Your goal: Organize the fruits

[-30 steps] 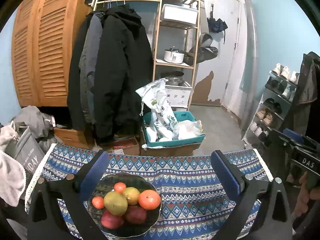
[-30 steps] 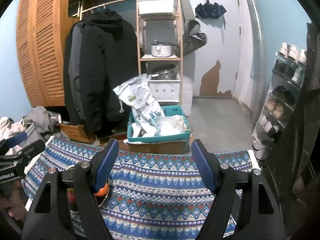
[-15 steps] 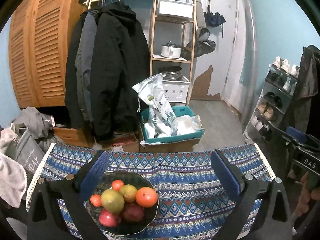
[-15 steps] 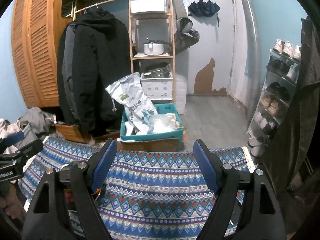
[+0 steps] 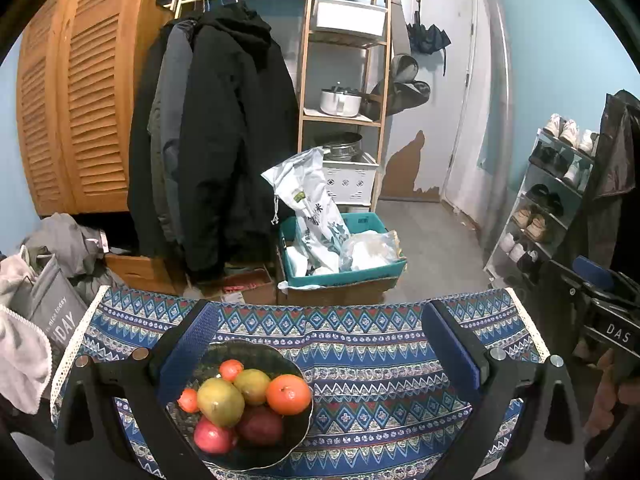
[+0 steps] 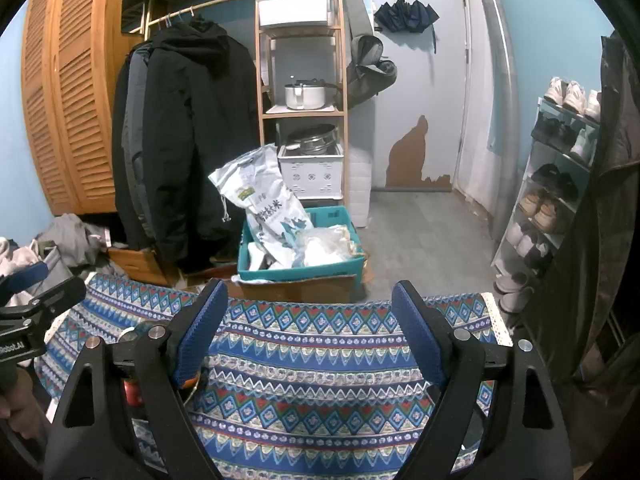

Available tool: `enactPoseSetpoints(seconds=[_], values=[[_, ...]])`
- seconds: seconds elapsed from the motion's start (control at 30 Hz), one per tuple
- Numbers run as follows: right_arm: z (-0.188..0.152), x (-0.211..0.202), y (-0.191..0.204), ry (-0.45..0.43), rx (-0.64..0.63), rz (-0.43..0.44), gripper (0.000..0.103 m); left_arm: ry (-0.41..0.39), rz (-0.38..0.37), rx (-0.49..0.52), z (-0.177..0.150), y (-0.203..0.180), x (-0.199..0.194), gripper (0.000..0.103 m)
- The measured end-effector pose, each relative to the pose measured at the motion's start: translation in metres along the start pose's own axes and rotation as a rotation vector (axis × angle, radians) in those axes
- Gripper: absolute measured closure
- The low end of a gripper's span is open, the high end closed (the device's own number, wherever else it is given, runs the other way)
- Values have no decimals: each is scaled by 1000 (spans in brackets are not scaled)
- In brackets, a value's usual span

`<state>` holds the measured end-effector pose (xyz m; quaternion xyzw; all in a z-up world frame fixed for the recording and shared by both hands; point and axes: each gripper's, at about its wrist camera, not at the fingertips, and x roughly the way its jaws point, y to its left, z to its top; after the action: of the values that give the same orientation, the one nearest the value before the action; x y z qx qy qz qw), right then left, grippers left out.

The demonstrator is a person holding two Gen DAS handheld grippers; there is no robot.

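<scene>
A dark bowl (image 5: 288, 450) holds several fruits: an orange (image 5: 288, 394), two green-yellow fruits (image 5: 220, 402), red ones (image 5: 214, 436) and small orange-red ones. It rests on the patterned blue cloth (image 5: 360, 384). My left gripper (image 5: 320, 344) is open above the cloth, its left finger (image 5: 188, 348) over the bowl's near-left rim. My right gripper (image 6: 310, 334) hangs over bare cloth (image 6: 312, 380) to the right of the bowl. Its jaws are opening and nothing is between them. In the right wrist view its left finger (image 6: 196, 336) hides most of the bowl; only a sliver of orange (image 6: 191, 382) shows.
Beyond the table's far edge stand a teal crate (image 5: 344, 276) with bags, hanging black coats (image 5: 224, 140), a wooden shelf (image 5: 344, 80) with pots, and a shoe rack (image 5: 552, 208) at the right. Grey clothes and a bag (image 5: 52, 312) lie at the left.
The right gripper's fingers have spread a little wider. Both views have shifted only slightly. The bowl and its fruits have not moved.
</scene>
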<state>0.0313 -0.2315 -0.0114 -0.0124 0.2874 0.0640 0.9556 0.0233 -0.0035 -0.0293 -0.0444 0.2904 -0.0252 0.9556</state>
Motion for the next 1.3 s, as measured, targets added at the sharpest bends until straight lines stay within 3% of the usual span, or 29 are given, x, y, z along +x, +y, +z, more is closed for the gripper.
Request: enactPoseSetpoints(seconds=[1.3], values=[[1, -2, 1, -4, -15, -1, 15, 2, 3, 10, 0, -3, -5, 1]])
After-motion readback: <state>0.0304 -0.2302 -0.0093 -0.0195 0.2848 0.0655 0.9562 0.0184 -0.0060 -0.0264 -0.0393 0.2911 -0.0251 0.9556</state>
